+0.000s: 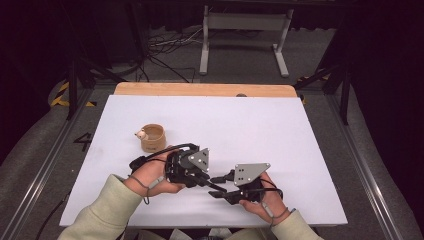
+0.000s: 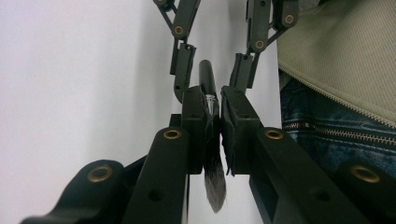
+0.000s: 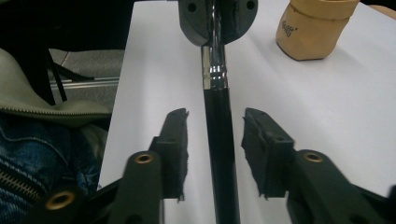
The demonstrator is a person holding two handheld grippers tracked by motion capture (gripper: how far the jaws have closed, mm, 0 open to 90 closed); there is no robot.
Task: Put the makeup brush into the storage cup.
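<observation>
From above, we see the left gripper [image 1: 202, 179] and the right gripper [image 1: 216, 186] meeting nose to nose over the white counter [image 1: 280, 150], on the person's side of the tan cup [image 1: 152, 137] and toward the counter's middle. The brush between them is too small and dark to make out here. A small pale thing sits on the cup's rim; what it is, we cannot tell.

In the left gripper view, we find the left gripper [image 2: 213, 135] clamped on the brush [image 2: 210, 126]: its pads press the metal collar from both sides, the grey bristles hang out toward the camera, and the black handle runs away from us between the right gripper's spread jaws farther off.

In the right gripper view, the right gripper [image 3: 215, 149] stands released, its jaws apart on either side of the brush [image 3: 219, 140] handle without touching it. The handle lies centred between them, and beyond it the left gripper [image 3: 217, 18] grips the collar. The cup [image 3: 313, 25] stands on the counter [image 3: 327, 102] just beyond and to one side of that grip.
</observation>
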